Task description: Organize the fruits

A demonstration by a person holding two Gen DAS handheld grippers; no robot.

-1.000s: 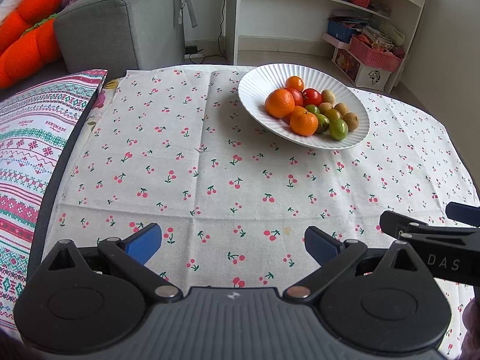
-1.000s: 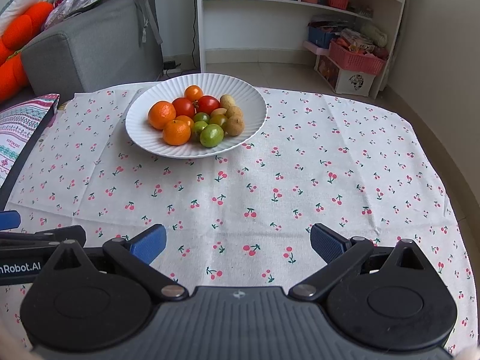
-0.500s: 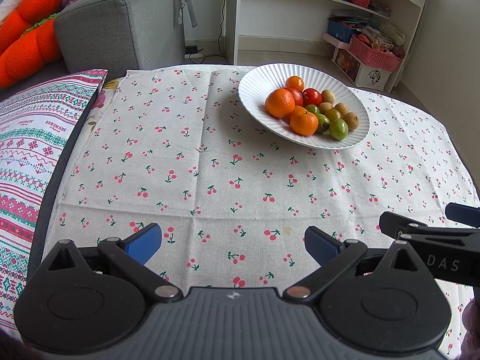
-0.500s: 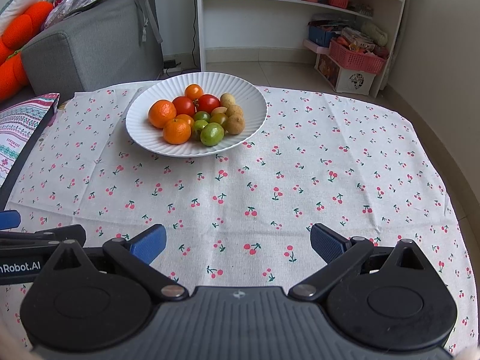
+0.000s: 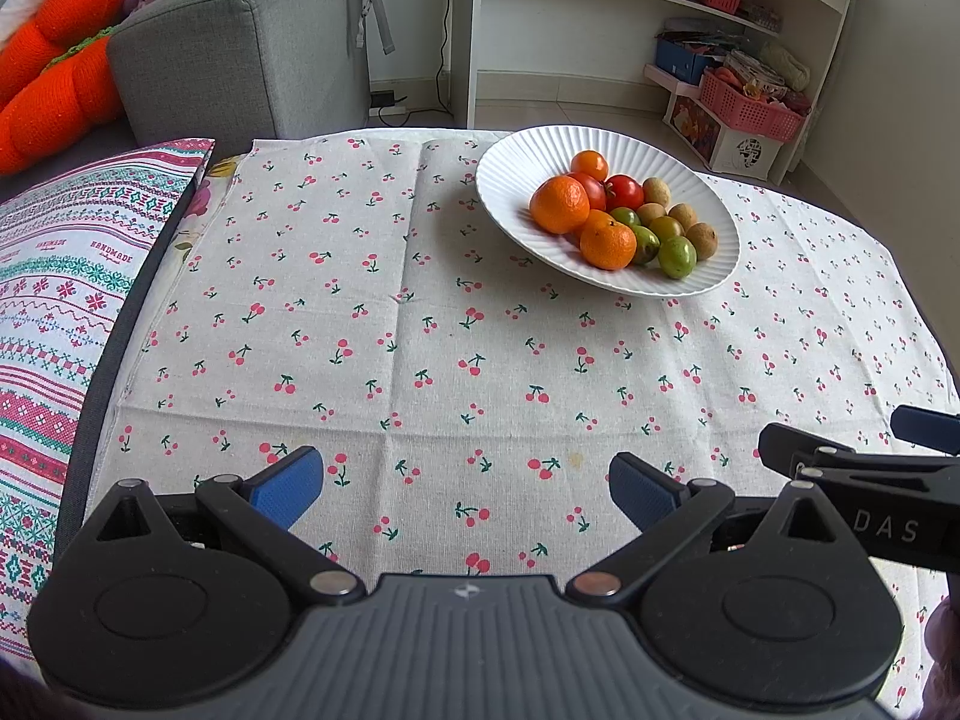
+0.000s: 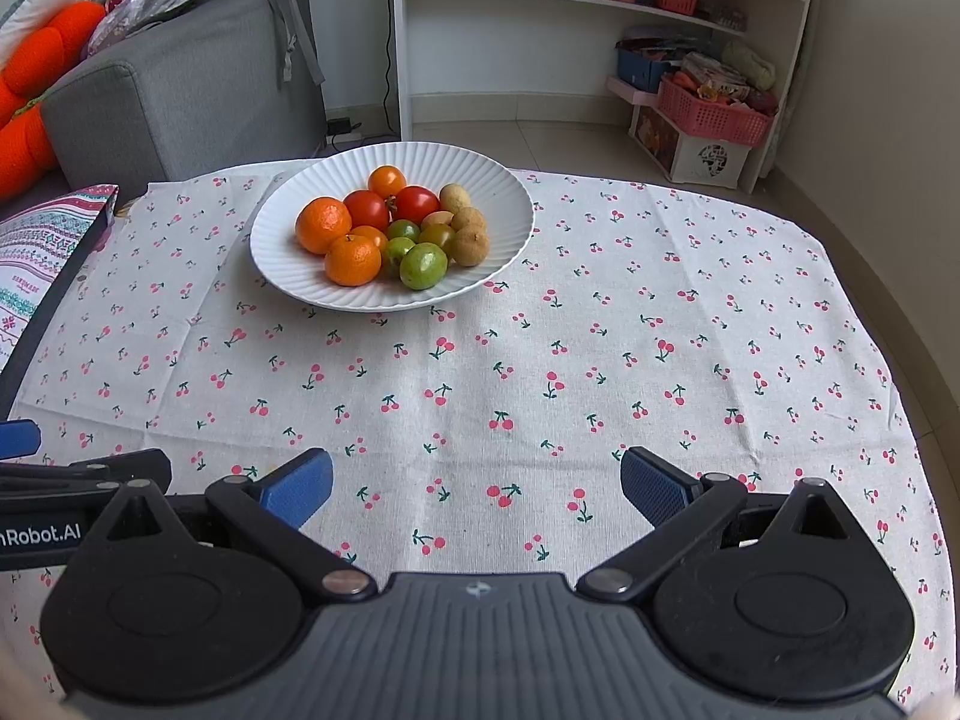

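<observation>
A white ribbed plate (image 5: 516, 180) (image 6: 282, 264) sits on the far part of the cherry-print tablecloth (image 5: 420, 330) (image 6: 600, 360). In it lie oranges (image 5: 559, 204) (image 6: 353, 260), red tomatoes (image 5: 624, 192) (image 6: 415, 204), green fruits (image 5: 677, 257) (image 6: 423, 266) and small brown fruits (image 5: 701, 240) (image 6: 470, 245), all piled together. My left gripper (image 5: 467, 489) is open near the table's front edge, far from the plate, with nothing between its blue pads. My right gripper (image 6: 477, 489) is open too, beside it, and empty.
A striped embroidered cushion (image 5: 54, 276) lies along the table's left edge. Behind stand a grey sofa (image 5: 240, 54), orange plush (image 5: 54, 78), a white shelf unit (image 6: 600, 30) and pink baskets (image 6: 711, 114). The right gripper's side shows at the left wrist view's right edge.
</observation>
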